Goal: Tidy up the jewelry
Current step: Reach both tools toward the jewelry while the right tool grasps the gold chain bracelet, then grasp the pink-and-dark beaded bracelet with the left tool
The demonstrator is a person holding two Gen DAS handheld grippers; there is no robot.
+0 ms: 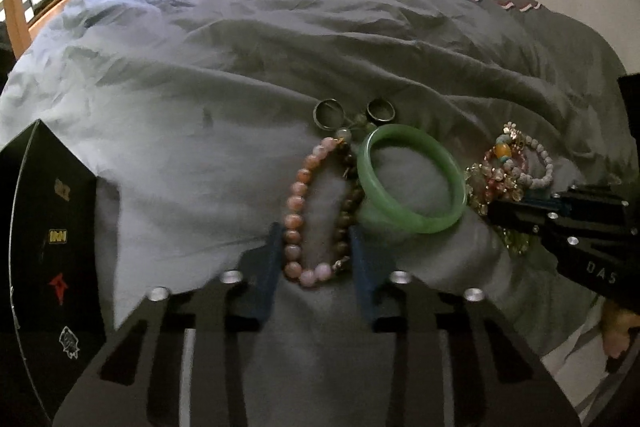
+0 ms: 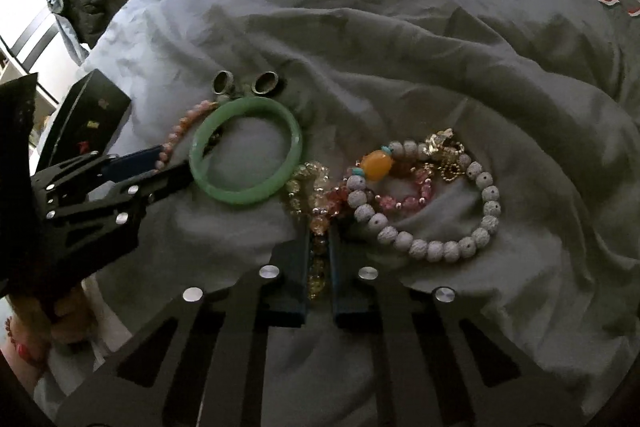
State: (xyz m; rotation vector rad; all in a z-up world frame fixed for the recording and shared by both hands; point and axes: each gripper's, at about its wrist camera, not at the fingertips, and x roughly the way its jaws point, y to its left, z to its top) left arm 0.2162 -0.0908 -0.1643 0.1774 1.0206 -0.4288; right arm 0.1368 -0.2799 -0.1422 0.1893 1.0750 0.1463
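Right gripper (image 2: 319,255), lower centre, pinches the limp yellow strand (image 2: 316,227); grip midway. Left gripper (image 1: 314,255) stands wide around the pink bracelet (image 1: 298,211); beads roll.

L claw (image 1: 314,251) open, straddling pink bracelet (image 1: 298,211).

We can read little here. On the black body of the right gripper (image 1: 496,215), seen at the right edge of the left wrist view, stand the pale letters "DAS"; any further letters run out of sight. The black box (image 1: 48,239) at the near left of the bed carries four small marks down its side: a pale emblem, a yellow badge, a red figure and a white outline drawing. We cannot make out letters in any of them. In the right wrist view they are too small to tell.
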